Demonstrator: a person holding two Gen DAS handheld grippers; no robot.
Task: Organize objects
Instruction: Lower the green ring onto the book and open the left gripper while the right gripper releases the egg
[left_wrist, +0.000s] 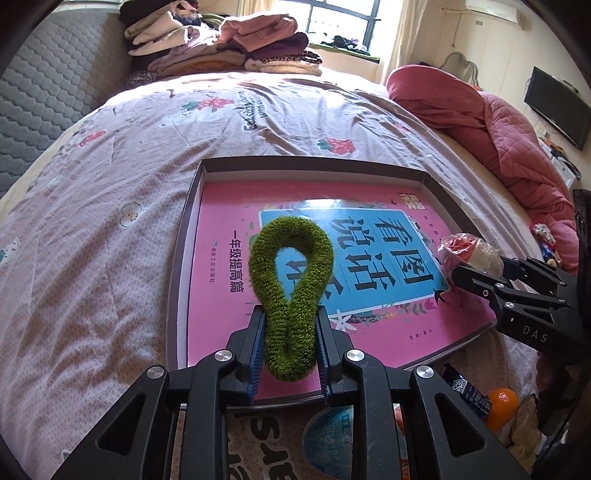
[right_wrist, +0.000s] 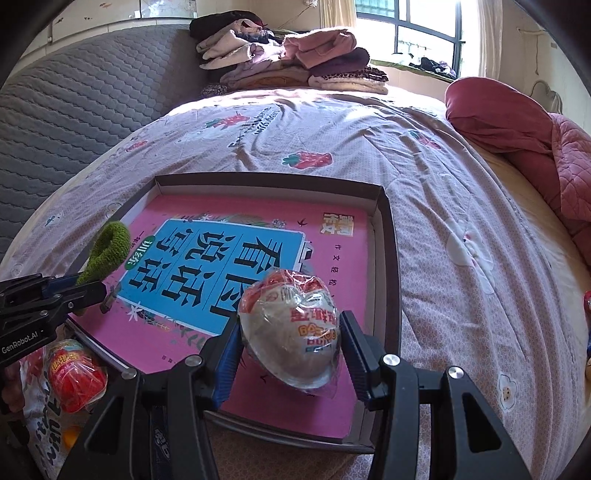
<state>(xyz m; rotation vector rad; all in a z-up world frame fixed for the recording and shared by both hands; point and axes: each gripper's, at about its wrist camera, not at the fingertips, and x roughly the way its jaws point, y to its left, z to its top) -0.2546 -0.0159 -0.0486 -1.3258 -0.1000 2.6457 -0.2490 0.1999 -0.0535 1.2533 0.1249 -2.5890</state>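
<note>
A shallow dark box (left_wrist: 314, 162) (right_wrist: 391, 236) lies on the bed with a pink book (left_wrist: 221, 280) (right_wrist: 343, 258) flat inside it. My left gripper (left_wrist: 290, 339) is shut on a fuzzy green hair scrunchie (left_wrist: 291, 266), whose loop sticks out over the book. In the right wrist view that gripper (right_wrist: 86, 286) and the scrunchie (right_wrist: 107, 247) show at the left. My right gripper (right_wrist: 290, 336) is shut on a plastic-wrapped egg-shaped toy (right_wrist: 291, 325), red and white, held above the box's near right part. The left wrist view shows the egg toy (left_wrist: 467, 251) in that gripper (left_wrist: 476, 269).
The bed's floral quilt (left_wrist: 110, 221) spreads all around. Folded clothes (left_wrist: 229, 40) are stacked at the far end and a red blanket (left_wrist: 498, 125) lies at the right. Near me lie a second red wrapped egg (right_wrist: 75, 376), snack packets and an orange fruit (left_wrist: 502, 406).
</note>
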